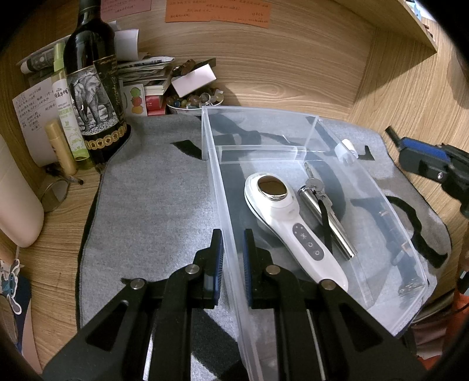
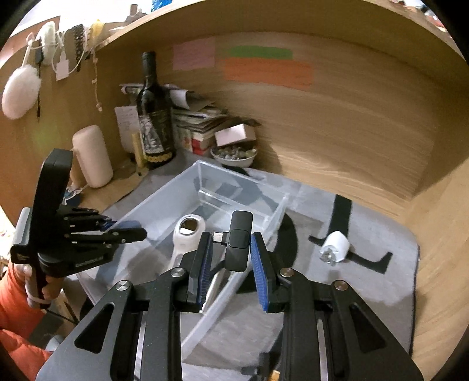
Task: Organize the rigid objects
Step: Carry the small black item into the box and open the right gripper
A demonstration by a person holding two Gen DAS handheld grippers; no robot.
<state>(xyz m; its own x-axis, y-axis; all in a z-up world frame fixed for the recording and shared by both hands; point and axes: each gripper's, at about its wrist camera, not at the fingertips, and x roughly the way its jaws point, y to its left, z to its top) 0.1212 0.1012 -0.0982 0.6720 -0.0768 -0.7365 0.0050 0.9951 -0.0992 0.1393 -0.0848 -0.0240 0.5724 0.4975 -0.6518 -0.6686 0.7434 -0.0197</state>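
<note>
Landmark: clear bin on a grey mat on the wooden table.
Left gripper: low at the bin's near left corner, jaws parted and straddling the bin's left wall, clamping nothing. In the right wrist view it is held by a hand in an orange sleeve, left of the bin.
Right gripper: raised over the bin's near edge, jaws spread, a small black device between the pads; contact with the pads cannot be told.
In the bin: white handheld massager with a round metal head, lying lengthwise; beside it on the right a silver torch with keys and a black strap.
Right of the bin: white cap on the mat.
Left of the bin: dark wine bottle with an elephant label; its gold script is too small to read. Green spray bottle beside it, print unreadable.
Behind the bin: bowl of beads, stacked papers.
Wall notes: orange note, handwriting illegible.
</note>
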